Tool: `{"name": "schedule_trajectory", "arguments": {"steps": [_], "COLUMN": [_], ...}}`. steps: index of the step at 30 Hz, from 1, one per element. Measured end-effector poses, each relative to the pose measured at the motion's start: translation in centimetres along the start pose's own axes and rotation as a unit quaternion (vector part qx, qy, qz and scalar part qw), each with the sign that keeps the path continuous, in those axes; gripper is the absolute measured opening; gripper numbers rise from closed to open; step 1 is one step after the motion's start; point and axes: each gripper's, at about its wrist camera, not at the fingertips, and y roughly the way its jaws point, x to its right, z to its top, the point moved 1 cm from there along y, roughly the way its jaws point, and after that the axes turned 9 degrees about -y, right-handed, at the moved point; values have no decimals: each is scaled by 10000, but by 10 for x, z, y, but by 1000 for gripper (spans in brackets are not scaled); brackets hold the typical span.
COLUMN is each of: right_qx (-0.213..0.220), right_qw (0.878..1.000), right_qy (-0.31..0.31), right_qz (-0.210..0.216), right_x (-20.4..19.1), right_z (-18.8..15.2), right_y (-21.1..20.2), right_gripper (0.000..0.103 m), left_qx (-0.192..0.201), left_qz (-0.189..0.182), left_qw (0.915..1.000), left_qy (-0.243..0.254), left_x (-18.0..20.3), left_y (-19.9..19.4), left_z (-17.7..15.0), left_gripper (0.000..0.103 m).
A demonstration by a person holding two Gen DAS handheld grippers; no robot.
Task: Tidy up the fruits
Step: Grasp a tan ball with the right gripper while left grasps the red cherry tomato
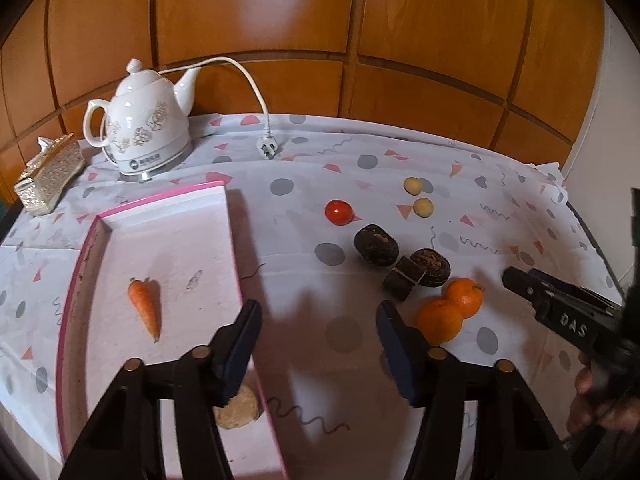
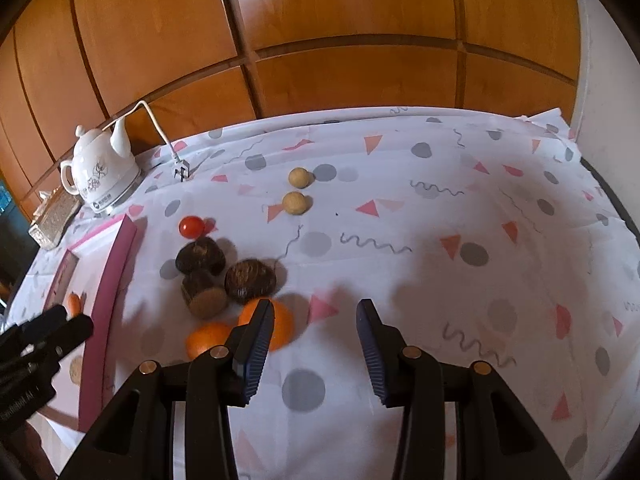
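Note:
A pink-rimmed tray [image 1: 160, 200] lies at the left and holds a carrot [image 1: 146, 312] and a tan round piece [image 1: 236, 406]. On the cloth to its right sit two oranges [image 1: 440, 318], three dark brown fruits [image 1: 376, 242], a red tomato [image 1: 338, 212] and two small tan balls [image 1: 412, 185]. My left gripper [image 1: 318, 344] is open and empty over the tray's right wall and the cloth. My right gripper [image 2: 316, 344] is open and empty too, just right of the oranges [image 2: 280, 324]; its left finger hides part of one orange.
A white kettle [image 1: 144, 128] with a loose plug [image 1: 267, 148] stands at the back left, beside a gold box [image 1: 50, 172]. A wooden panelled wall runs behind the table. The table's right edge [image 2: 608, 184] drops off beside a white wall.

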Motion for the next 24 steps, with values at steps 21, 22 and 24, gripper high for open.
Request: {"name": "schedule_trajectory", "arguments": {"steps": [21,22,24], "right_qx": [-454,-508,-587], "right_qw": [9978,9974,9970], "right_qy": [-195,-229,-296], "right_qz": [449,459,419], "right_x": [3,1,-3], "right_z": [76,79,84], "right_y": [84,90,101], "right_gripper": [43,43,43], "left_qx": [-410,-424,-438], "left_qz": [-177,-180,-196], "left_qw": [9985,9984,9982], "left_qy": [-310,-320,-354], "left_x": [4,4,3], "left_y": [52,54,57], "left_z": [32,34,36], "left_gripper": [50,50,50]}}
